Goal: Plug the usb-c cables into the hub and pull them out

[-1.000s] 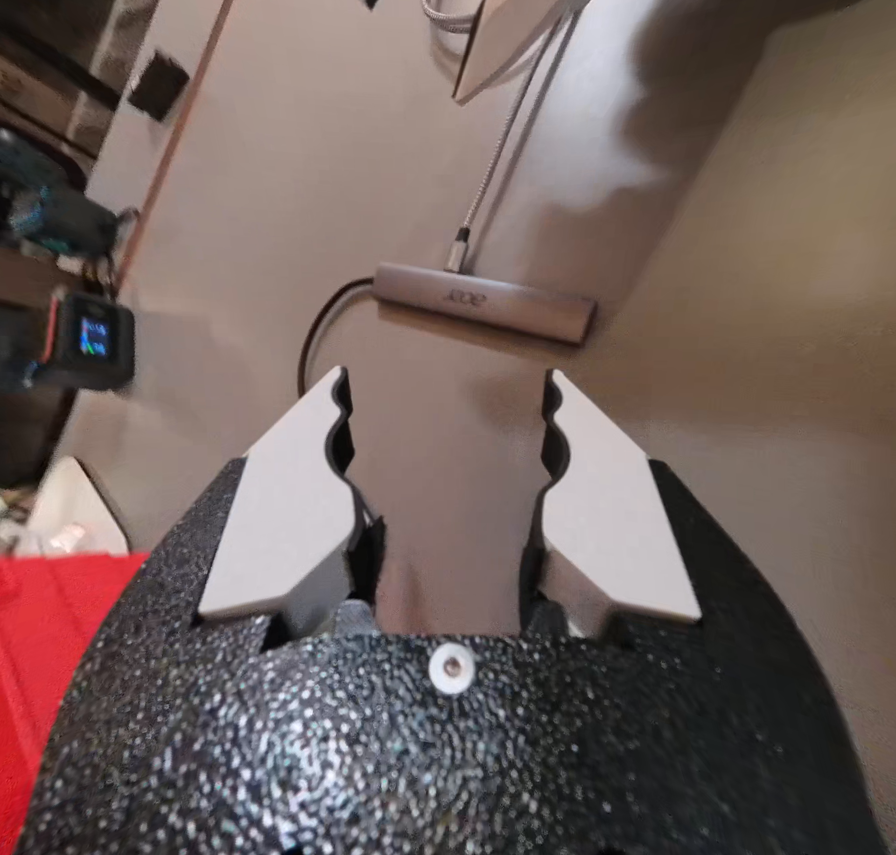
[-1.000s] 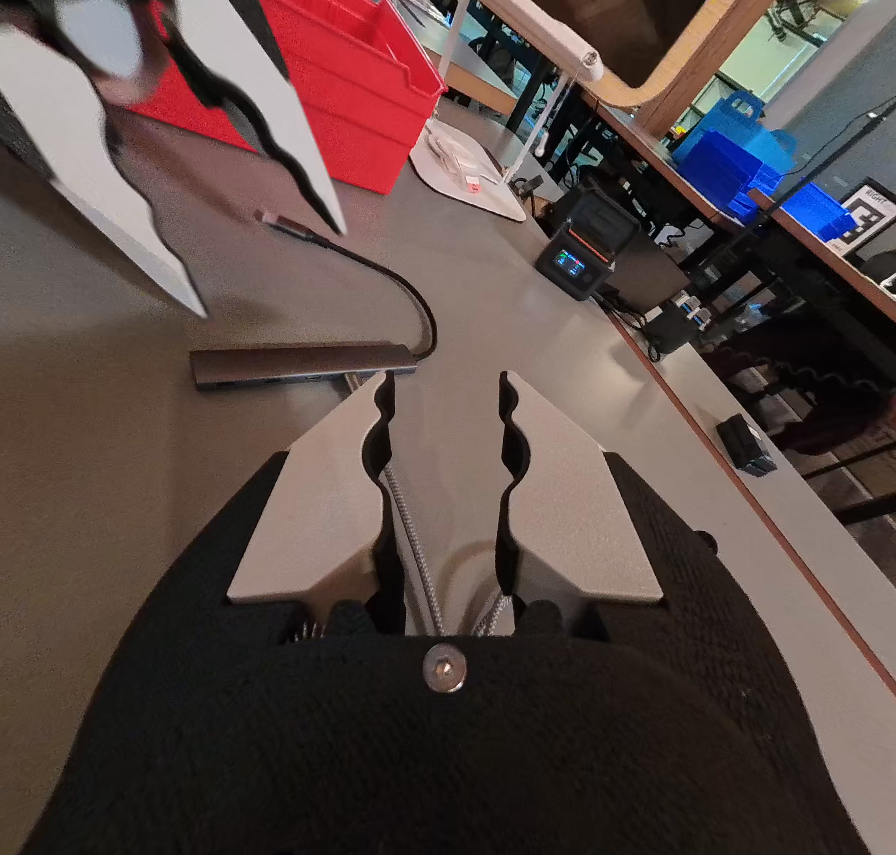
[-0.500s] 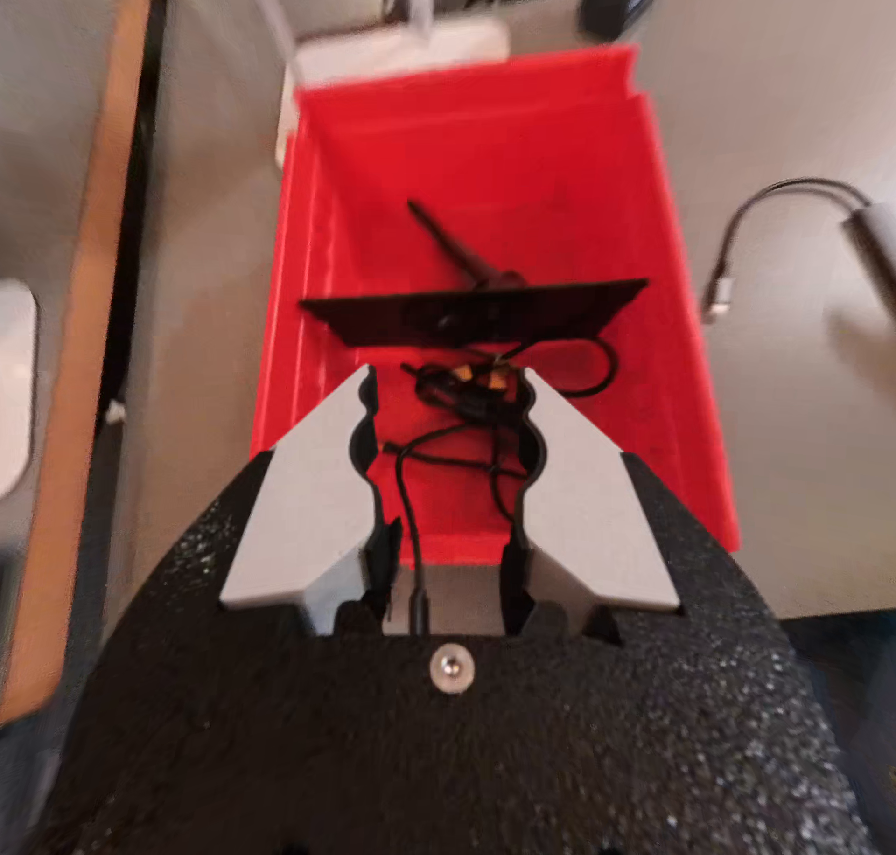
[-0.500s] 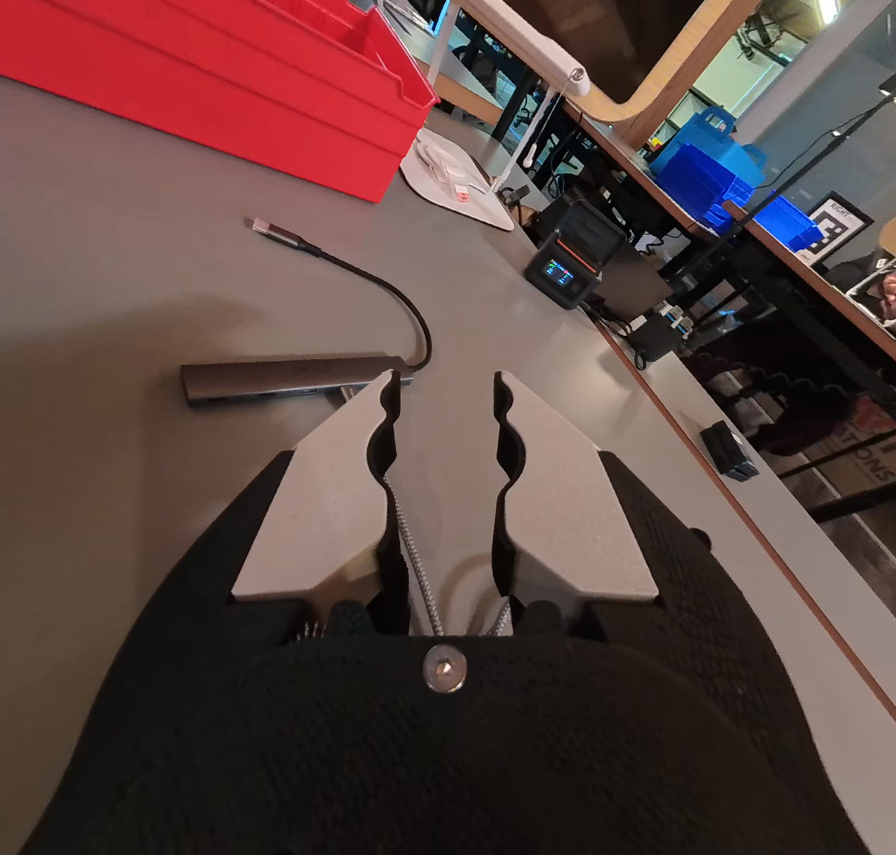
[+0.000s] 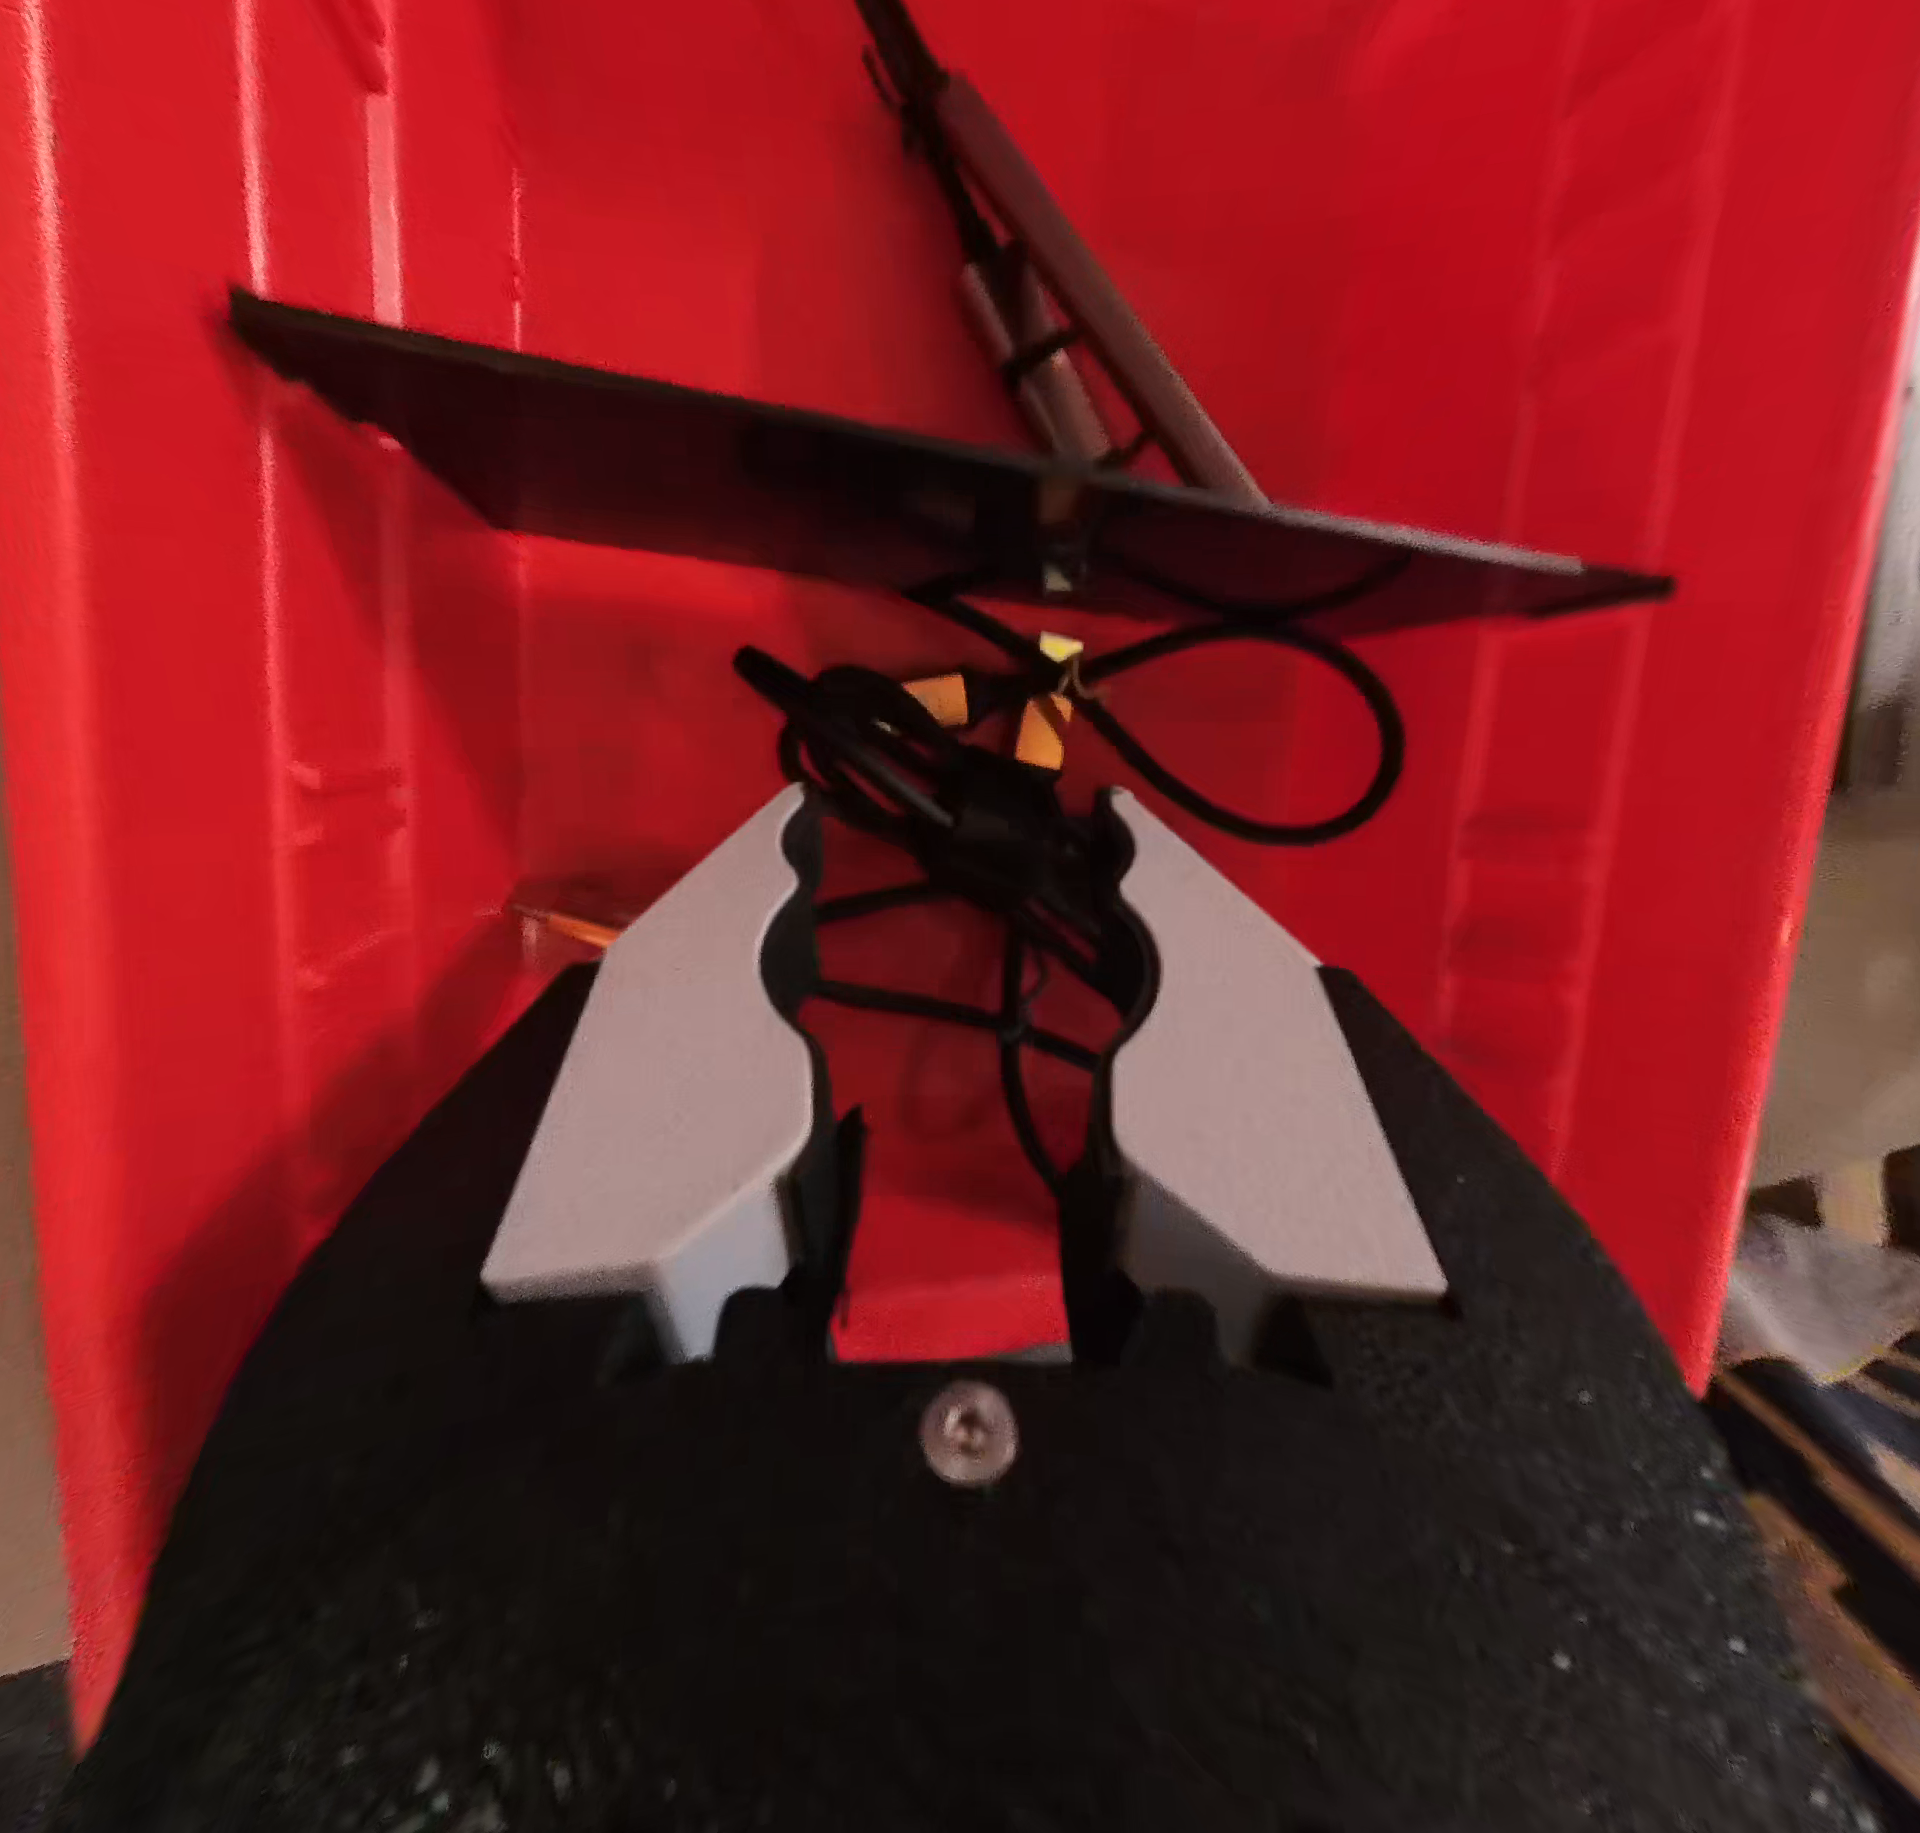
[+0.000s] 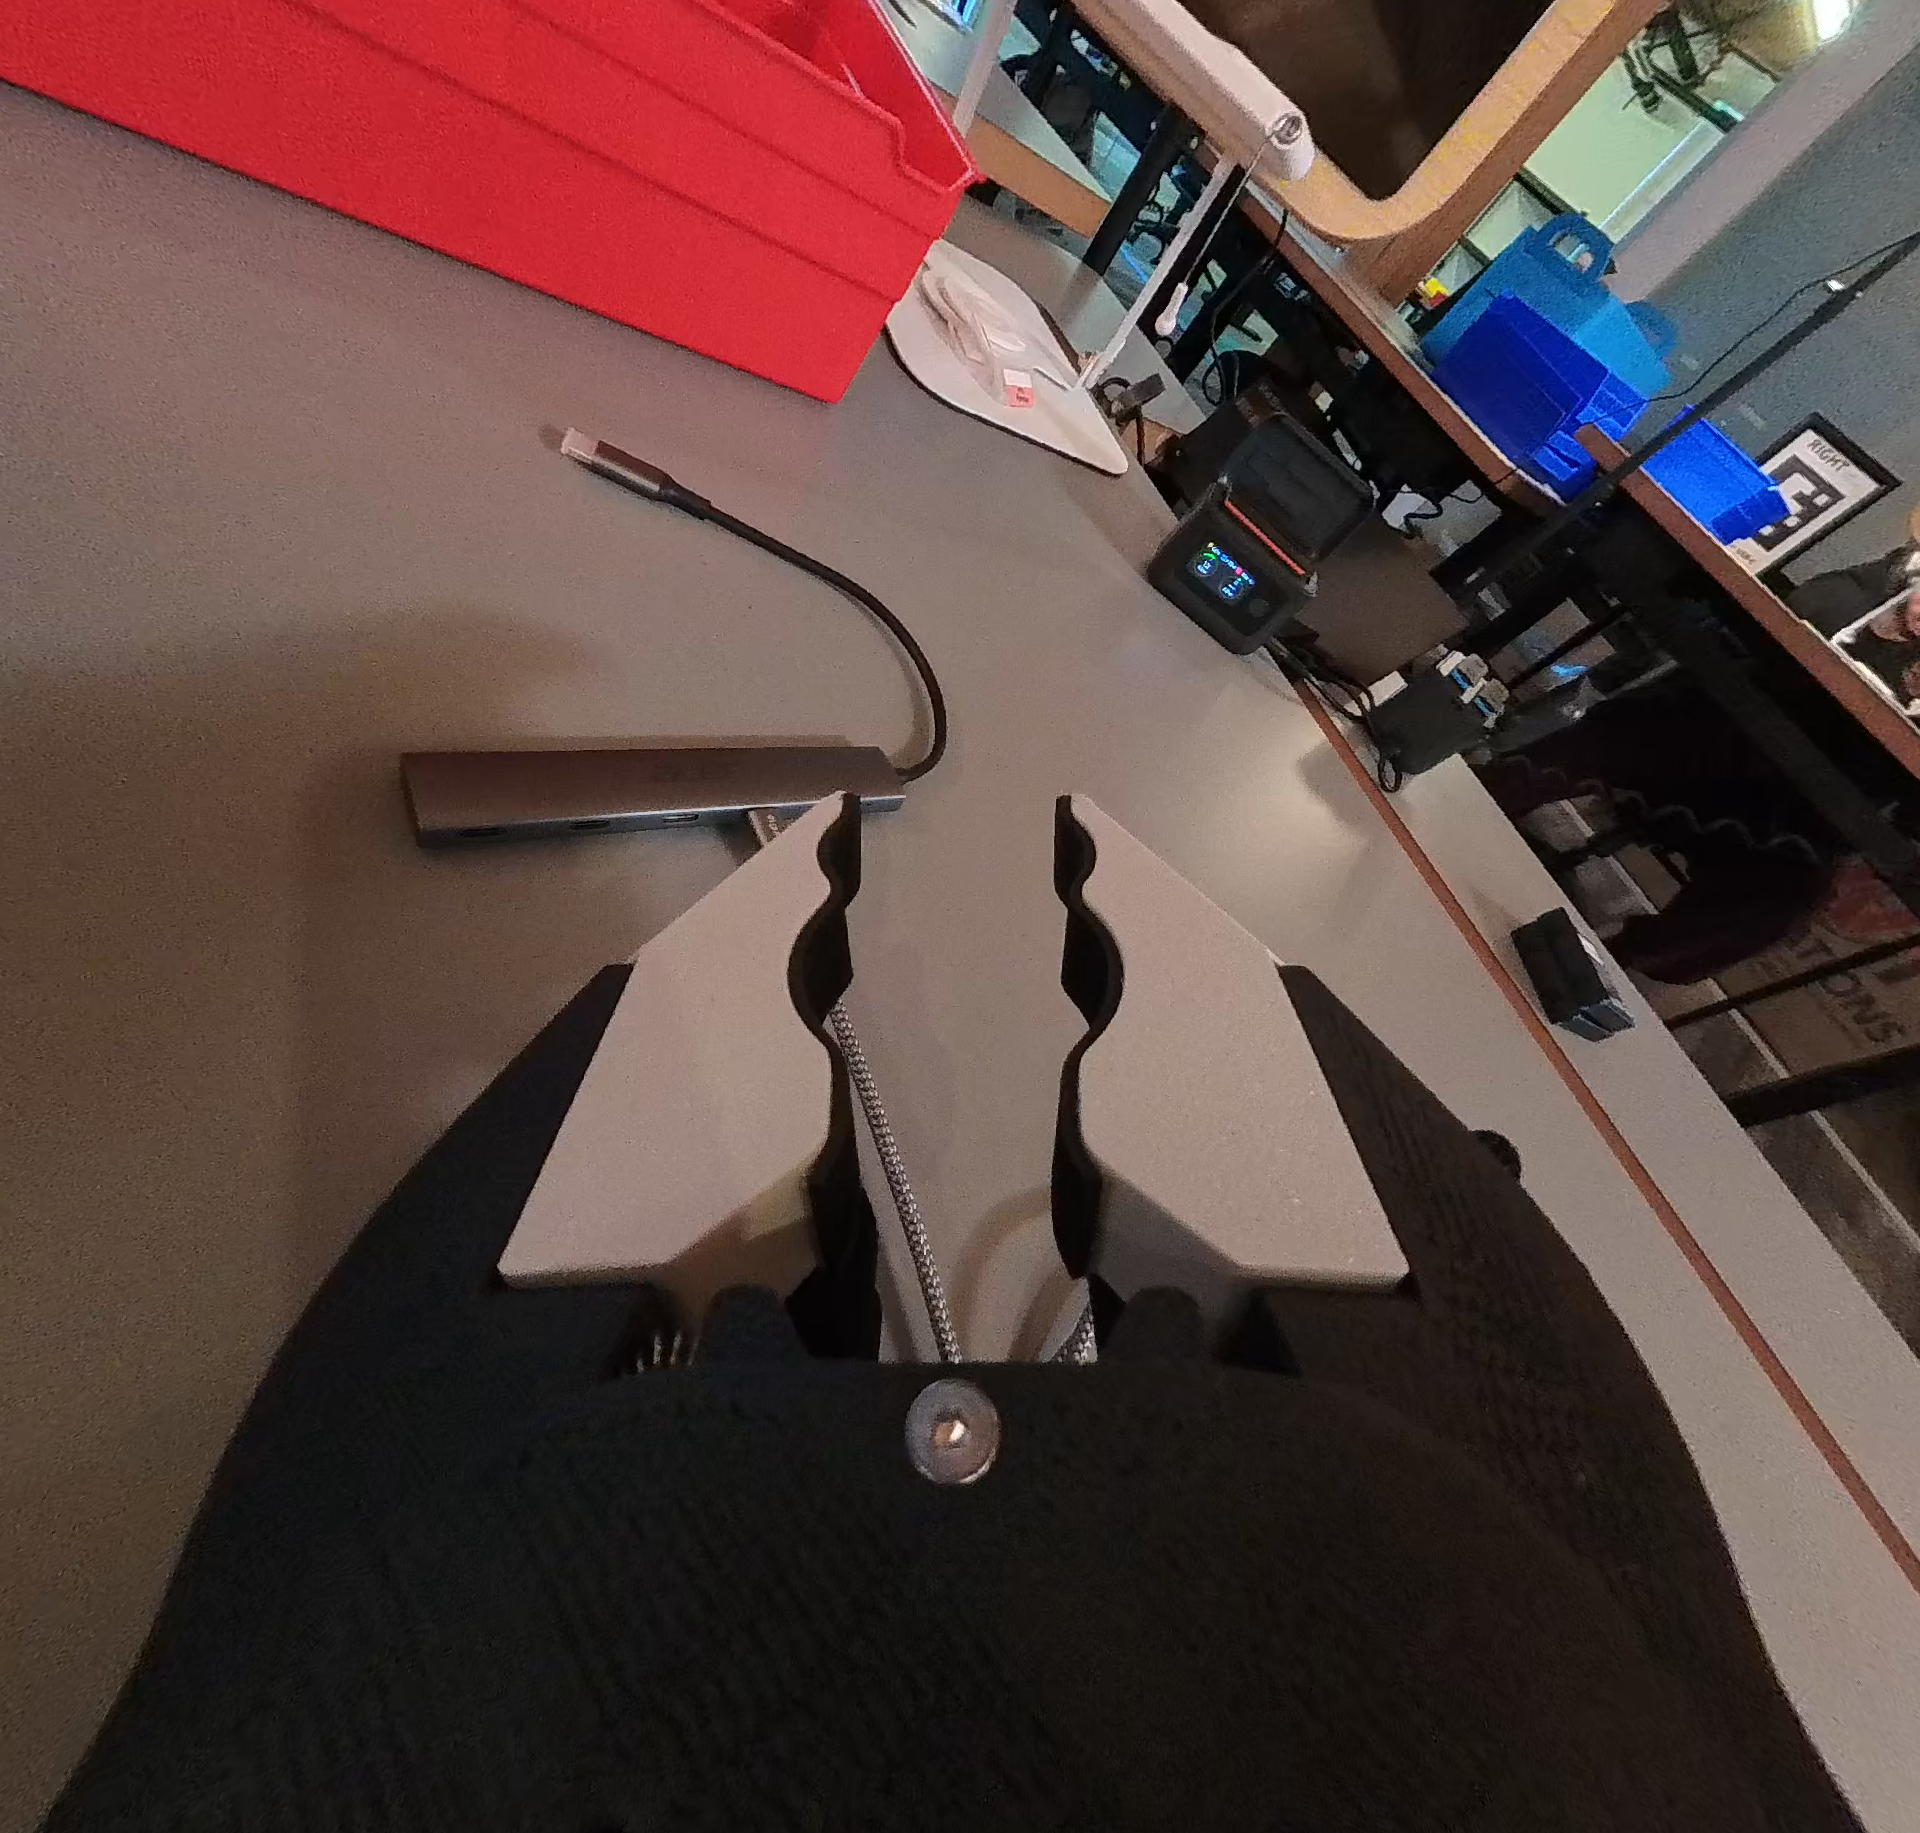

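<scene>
My left gripper (image 5: pixel 961 807) is open, low inside the red bin (image 5: pixel 312 536), its fingertips on either side of a tangle of black cables with orange plugs (image 5: pixel 966 775). A black divider plate (image 5: pixel 727 474) crosses the bin beyond the tangle. My right gripper (image 6: pixel 956 812) is open and empty above the grey table. The grey USB hub (image 6: pixel 623 786) lies just ahead of its left fingertip, with a braided silver cable (image 6: pixel 883 1139) plugged into its near side and running back between the fingers. The hub's own black lead (image 6: pixel 831 578) curls away to a loose plug.
A second grey hub with cables (image 5: pixel 1049 329) leans behind the divider. On the table are the red bin (image 6: pixel 468 121), a white lamp base (image 6: pixel 997 360) and a small black device with a lit screen (image 6: pixel 1247 568). The table edge (image 6: pixel 1558 1077) runs along the right.
My left gripper swung from above the hub over to the red bin and dropped down onto the cable tangle. My right gripper stayed nearly still by the hub.
</scene>
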Demonstrator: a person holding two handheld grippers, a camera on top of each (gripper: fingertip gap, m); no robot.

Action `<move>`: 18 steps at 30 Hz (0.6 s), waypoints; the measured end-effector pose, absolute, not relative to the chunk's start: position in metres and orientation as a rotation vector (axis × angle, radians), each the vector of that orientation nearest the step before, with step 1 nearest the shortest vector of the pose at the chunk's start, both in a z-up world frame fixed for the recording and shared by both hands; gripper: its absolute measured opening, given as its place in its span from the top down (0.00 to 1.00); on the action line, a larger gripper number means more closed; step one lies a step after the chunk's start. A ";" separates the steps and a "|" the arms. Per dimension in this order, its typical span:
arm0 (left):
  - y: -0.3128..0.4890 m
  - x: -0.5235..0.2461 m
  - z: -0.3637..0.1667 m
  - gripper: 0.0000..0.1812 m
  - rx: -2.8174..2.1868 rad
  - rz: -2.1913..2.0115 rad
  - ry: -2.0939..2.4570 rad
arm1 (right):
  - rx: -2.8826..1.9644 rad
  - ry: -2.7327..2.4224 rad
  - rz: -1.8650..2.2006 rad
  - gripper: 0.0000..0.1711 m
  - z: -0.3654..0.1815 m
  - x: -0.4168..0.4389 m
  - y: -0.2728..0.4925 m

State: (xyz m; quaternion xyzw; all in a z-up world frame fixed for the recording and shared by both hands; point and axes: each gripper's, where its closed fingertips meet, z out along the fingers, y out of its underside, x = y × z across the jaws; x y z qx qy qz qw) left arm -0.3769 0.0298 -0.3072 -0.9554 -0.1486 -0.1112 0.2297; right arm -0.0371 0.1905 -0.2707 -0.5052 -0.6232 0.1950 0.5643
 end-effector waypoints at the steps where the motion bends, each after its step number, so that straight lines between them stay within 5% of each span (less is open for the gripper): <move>1: 0.032 -0.380 -0.311 0.70 -2.636 -0.297 -0.458 | -1.187 -1.468 0.457 0.79 -0.271 -0.037 0.190; 4: 0.031 -0.381 -0.328 0.68 -2.715 -0.287 -0.489 | -1.181 -1.468 0.449 0.79 -0.269 -0.037 0.190; 8: 0.027 -0.374 -0.324 0.79 -2.745 -0.306 -0.418 | -1.176 -1.467 0.440 0.79 -0.268 -0.036 0.190; 9: 0.031 -0.370 -0.312 0.93 -2.694 -0.308 -0.349 | -1.176 -1.467 0.439 0.79 -0.268 -0.036 0.190; 10: 0.034 -0.367 -0.298 0.95 -2.638 -0.298 -0.319 | -1.175 -1.468 0.436 0.79 -0.268 -0.036 0.190; 18: 0.031 -0.363 -0.158 0.96 -2.301 0.039 -0.091 | -1.171 -1.441 0.398 0.80 -0.262 -0.035 0.193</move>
